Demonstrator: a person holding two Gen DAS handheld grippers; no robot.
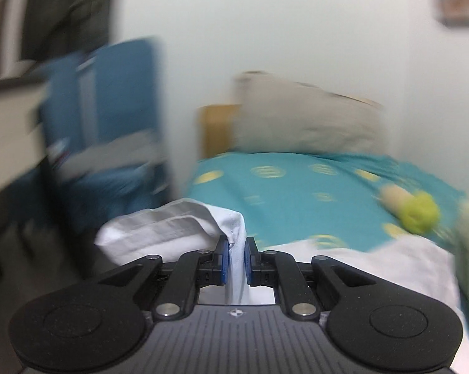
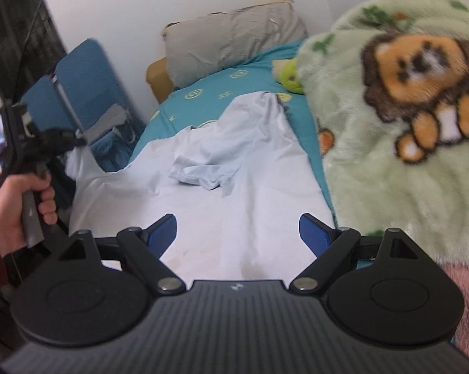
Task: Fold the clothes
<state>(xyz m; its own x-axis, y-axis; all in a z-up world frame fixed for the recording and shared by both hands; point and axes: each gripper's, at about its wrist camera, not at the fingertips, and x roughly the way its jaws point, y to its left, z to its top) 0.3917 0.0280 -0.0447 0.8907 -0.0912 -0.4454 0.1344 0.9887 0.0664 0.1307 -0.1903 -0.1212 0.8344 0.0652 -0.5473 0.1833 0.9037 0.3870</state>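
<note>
A pale blue-white shirt (image 2: 222, 180) lies spread on the teal bed sheet (image 2: 203, 93), with a crumpled fold near its middle. My left gripper (image 1: 235, 258) is shut on an edge of the shirt (image 1: 172, 227) at the bed's left side and lifts it. In the right wrist view the left gripper (image 2: 31, 143) shows at the far left, held by a hand. My right gripper (image 2: 237, 233) is open and empty, hovering over the near part of the shirt.
A green fleece blanket with a lion print (image 2: 406, 109) lies on the bed's right side. A grey pillow (image 2: 234, 40) and a green plush toy (image 2: 289, 76) are at the head. A blue folding chair (image 2: 88, 87) stands left of the bed.
</note>
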